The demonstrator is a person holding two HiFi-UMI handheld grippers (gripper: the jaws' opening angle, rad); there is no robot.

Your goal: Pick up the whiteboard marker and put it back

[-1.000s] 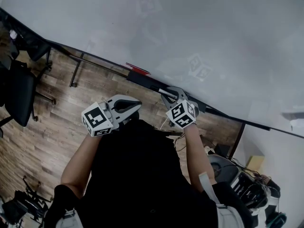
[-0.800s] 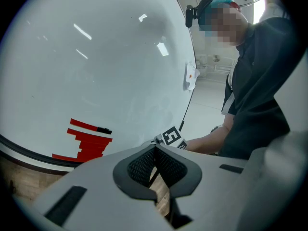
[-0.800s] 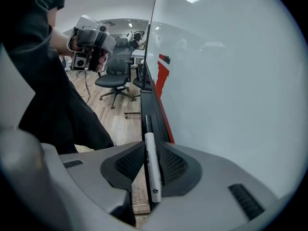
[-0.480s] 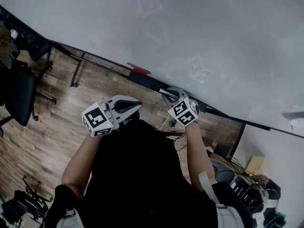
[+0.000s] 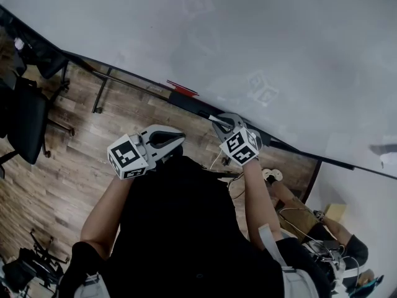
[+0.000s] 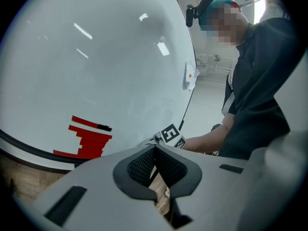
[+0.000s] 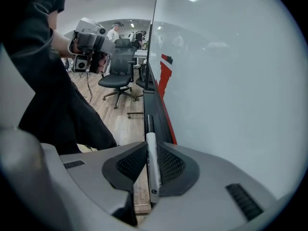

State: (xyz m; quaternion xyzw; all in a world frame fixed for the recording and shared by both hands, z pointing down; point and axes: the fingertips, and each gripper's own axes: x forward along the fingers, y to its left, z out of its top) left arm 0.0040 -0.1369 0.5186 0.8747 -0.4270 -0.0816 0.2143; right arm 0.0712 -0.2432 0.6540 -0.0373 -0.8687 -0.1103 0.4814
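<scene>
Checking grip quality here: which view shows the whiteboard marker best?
The right gripper view: the whiteboard marker lies lengthwise, clamped between the jaws of the right gripper, dark end forward. The head view shows only a thin sliver at that gripper. The left gripper view does not show it.

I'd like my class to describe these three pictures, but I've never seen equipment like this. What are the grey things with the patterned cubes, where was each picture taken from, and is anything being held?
There is no robot here. A person holds a two-jaw tool in each hand, and the patterned cubes are parts of those tools. The head view comes from a camera on the person's head. It looks down past the whiteboard and its dark tray to the wooden floor. The other two pictures come from a camera riding on each tool, looking along its jaws. The right gripper is shut on a whiteboard marker, white with a black cap, held along the tray. The left gripper is shut with nothing in it, back from the board.
</scene>
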